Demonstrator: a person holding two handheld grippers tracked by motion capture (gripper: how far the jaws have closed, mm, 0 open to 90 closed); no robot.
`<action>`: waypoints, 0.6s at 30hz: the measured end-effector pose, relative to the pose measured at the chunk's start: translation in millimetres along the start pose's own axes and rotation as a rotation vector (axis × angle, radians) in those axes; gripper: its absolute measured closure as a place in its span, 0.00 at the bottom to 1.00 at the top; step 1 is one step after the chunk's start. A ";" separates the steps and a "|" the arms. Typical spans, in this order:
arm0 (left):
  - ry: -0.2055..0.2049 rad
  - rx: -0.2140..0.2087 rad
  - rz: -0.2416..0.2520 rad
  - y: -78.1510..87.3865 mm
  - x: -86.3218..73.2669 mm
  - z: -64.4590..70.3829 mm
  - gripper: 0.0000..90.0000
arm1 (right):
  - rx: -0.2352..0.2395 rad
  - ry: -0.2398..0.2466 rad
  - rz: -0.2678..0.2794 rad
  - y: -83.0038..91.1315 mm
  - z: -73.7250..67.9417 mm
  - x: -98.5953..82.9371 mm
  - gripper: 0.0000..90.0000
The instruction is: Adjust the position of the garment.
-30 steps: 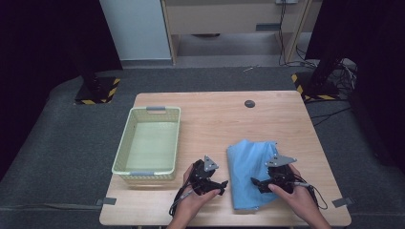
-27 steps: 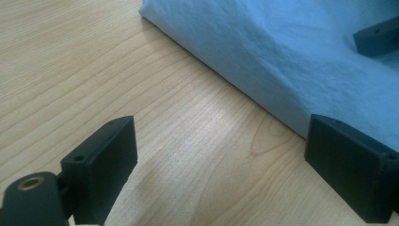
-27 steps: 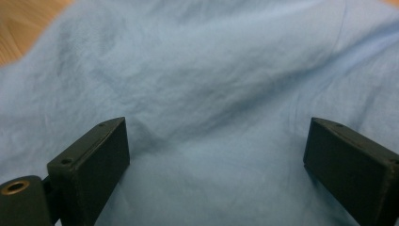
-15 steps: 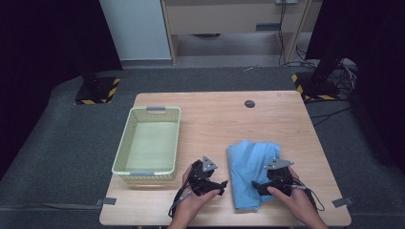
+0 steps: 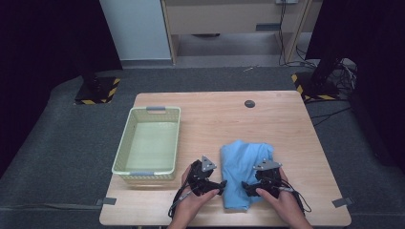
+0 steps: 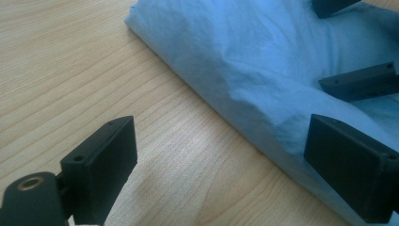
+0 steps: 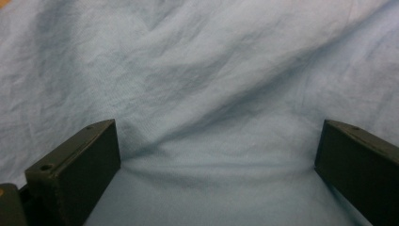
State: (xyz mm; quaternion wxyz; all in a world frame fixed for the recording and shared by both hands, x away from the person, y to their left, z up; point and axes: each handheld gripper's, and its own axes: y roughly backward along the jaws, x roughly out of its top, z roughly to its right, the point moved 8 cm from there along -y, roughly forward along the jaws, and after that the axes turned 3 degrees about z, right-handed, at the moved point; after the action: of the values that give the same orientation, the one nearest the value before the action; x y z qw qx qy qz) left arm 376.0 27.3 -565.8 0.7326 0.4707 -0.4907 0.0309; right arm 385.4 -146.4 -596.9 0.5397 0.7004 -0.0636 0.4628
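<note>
Both claws are seen spread wide, nothing held: the left gripper (image 5: 220,183) is set at the near left edge of the blue cloth (image 5: 244,164), the right gripper (image 5: 246,185) lies over the cloth's near right part. In the left gripper view one jaw stands over bare wood, the other at the cloth's folded edge (image 6: 263,94). In the right gripper view both jaws are planted on wrinkled fabric (image 7: 197,84) — a low ridge of cloth is gathered between them.

The cloth is lying folded on the wooden table (image 5: 286,124), at its near side, right of the pale green basket (image 5: 125,151) and apart from it. A small dark disc (image 5: 249,103) is noted beyond the cloth, well apart from it.

Step in hand, as judged: taking hold of the cloth at two points along its near part.

For a clean grasp:
- the left jaw over the wood should be slid under the folded edge, so that all layers are pinched;
- the right jaws should be closed on the raised ridge, not on flat fabric;
- both should be closed before lifting — otherwise the fold is likely to slip open.
</note>
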 end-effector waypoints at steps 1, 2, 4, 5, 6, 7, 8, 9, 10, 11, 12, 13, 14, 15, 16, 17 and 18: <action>0.000 0.000 0.001 0.0 0.0 0.1 0.10 | -0.004 -0.005 -0.001 -1.2 -1.4 1.2 0.01; 0.000 0.000 0.001 0.2 0.0 0.1 0.10 | -0.007 -0.008 -0.001 -2.5 -2.8 2.5 0.01; 0.000 0.003 0.002 0.7 -0.1 -0.6 0.10 | -0.013 -0.014 0.003 -5.3 -5.7 5.2 0.01; 0.001 0.005 0.003 1.1 -0.1 -1.3 0.10 | -0.016 -0.017 0.004 -6.6 -6.9 6.5 0.01; 0.004 0.008 0.004 1.6 -0.1 -2.2 0.11 | -0.019 -0.017 0.005 -7.9 -7.6 7.7 0.01; 0.007 0.010 0.005 2.1 -0.3 -3.4 0.11 | -0.020 -0.019 0.003 -8.8 -8.5 8.7 0.01; 0.010 0.012 0.006 2.6 -0.6 -4.5 0.11 | -0.021 -0.022 0.002 -9.7 -9.3 9.6 0.01; 0.015 0.015 0.007 3.1 -0.9 -5.3 0.11 | -0.021 -0.021 0.003 -10.5 -9.9 10.4 0.01; 0.016 0.016 0.007 3.6 -1.1 -5.8 0.11 | -0.020 -0.023 0.001 -10.8 -10.4 10.8 0.01; 0.016 0.017 0.008 4.1 -1.0 -5.9 0.11 | -0.021 -0.021 0.001 -11.2 -10.4 11.2 0.01; 0.015 0.018 0.009 4.6 -0.7 -5.5 0.11 | -0.021 -0.021 -0.001 -11.4 -10.4 11.4 0.01; 0.015 0.018 0.012 4.9 -0.2 -4.9 0.11 | -0.021 -0.020 -0.004 -11.4 -10.3 11.4 0.01; 0.014 0.018 0.013 5.2 0.4 -4.3 0.11 | -0.021 -0.020 -0.006 -11.4 -10.2 11.4 0.01; 0.013 0.018 0.014 5.5 0.9 -3.5 0.11 | -0.021 -0.020 -0.005 -11.4 -10.1 11.4 0.01; 0.012 0.017 0.016 5.8 1.4 -2.7 0.11 | -0.020 -0.020 -0.005 -11.4 -10.1 11.4 0.01; 0.011 0.015 0.018 6.0 1.9 -1.8 0.11 | -0.019 -0.019 -0.004 -11.5 -10.0 11.5 0.01; 0.010 0.013 0.018 6.3 2.4 -1.0 0.11 | -0.017 -0.018 -0.002 -11.7 -9.7 11.5 0.01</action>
State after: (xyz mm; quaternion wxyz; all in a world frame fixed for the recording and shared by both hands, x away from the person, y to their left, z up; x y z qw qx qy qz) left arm 374.7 30.5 -560.0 0.7316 0.4708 -0.4911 0.0431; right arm 393.1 -128.9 -596.8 0.5456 0.7000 -0.0717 0.4551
